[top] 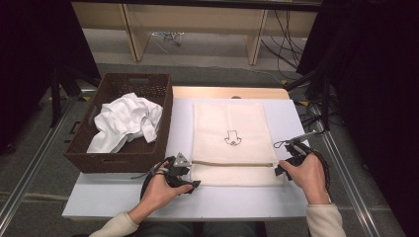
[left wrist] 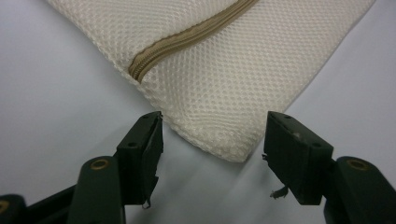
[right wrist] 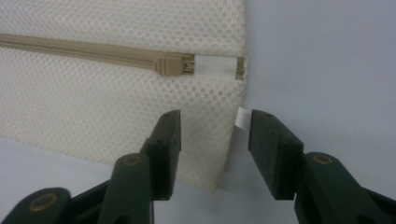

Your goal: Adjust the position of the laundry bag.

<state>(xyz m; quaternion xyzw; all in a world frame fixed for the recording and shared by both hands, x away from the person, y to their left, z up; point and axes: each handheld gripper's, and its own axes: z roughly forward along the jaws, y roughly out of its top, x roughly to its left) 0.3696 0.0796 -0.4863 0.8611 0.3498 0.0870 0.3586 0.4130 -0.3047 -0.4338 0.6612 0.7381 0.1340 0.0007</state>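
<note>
Item: mesh laundry bag (top: 230, 143), cream, flat on the white worktop (top: 123, 197), its near edge spanning between my two claws. Left claw (left wrist: 212, 140): jaws apart, straddling the bag's near corner, pads not pressing; I have no grip there yet. Right claw (right wrist: 215, 135): jaws apart, astride the bag's side edge just below the zipper end, a small white label (right wrist: 243, 117) sitting close to its right jaw; nothing gripped. Zipper (right wrist: 84, 50): tan, runs across the bag ahead of both claws, slider (right wrist: 169, 65) parked at the end nearest the right claw, apparently closed. Handling, as I judge it: light, limp, open-weave fabric; it will sag and fold when lifted, and should not slip much between pads. Best hold: the doubled seam at each near corner, taken deep enough that the mesh does not pull free. Also present: wicker basket (top: 163, 128) beyond the left claw, holding crumpled white clothing (top: 128, 121).
</note>
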